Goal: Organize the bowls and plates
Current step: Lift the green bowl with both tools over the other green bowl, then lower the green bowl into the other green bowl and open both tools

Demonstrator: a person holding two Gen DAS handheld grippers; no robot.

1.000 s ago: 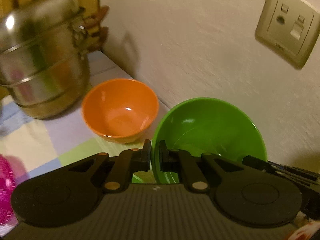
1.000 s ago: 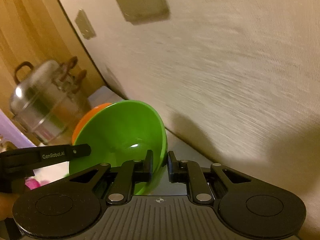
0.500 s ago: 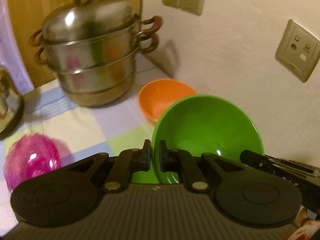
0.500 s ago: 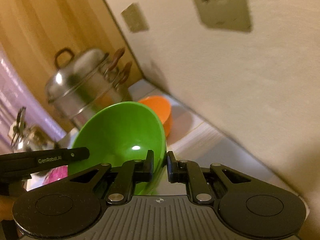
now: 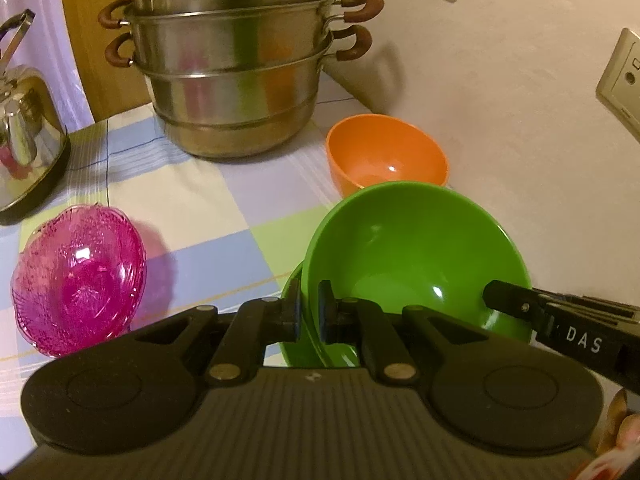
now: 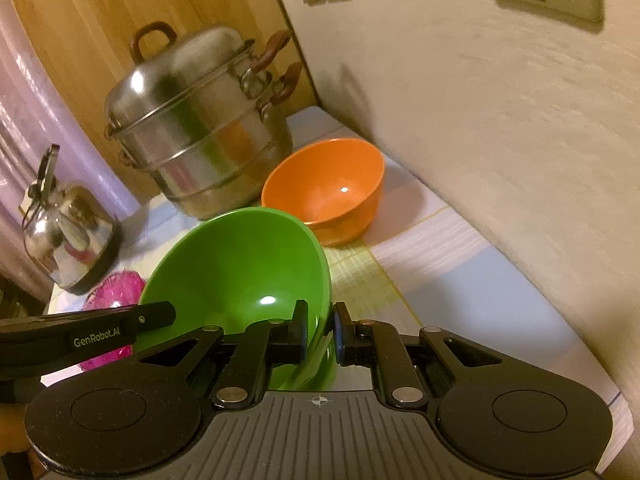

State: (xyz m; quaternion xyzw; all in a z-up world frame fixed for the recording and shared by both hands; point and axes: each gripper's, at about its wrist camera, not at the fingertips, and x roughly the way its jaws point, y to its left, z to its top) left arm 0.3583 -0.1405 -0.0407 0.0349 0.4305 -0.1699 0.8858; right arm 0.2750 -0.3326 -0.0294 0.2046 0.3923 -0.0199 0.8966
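Green bowl tilted above the checked surface, pinched at opposite rim edges by my left tool and right tool. Orange bowl just behind; steamer pot, pink bowl, kettle farther out.

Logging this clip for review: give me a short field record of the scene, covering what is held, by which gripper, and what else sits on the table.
held item: green bowl, tilted, off the cloth
left gripper: shut on the bowl's rim
right gripper: shut on the rim, opposite side
orange bowl: upright on the checked tablecloth, by the wall
pink glass bowl: on the cloth, left in the left wrist view
steamer pot: lidded, at the back
kettle: far left
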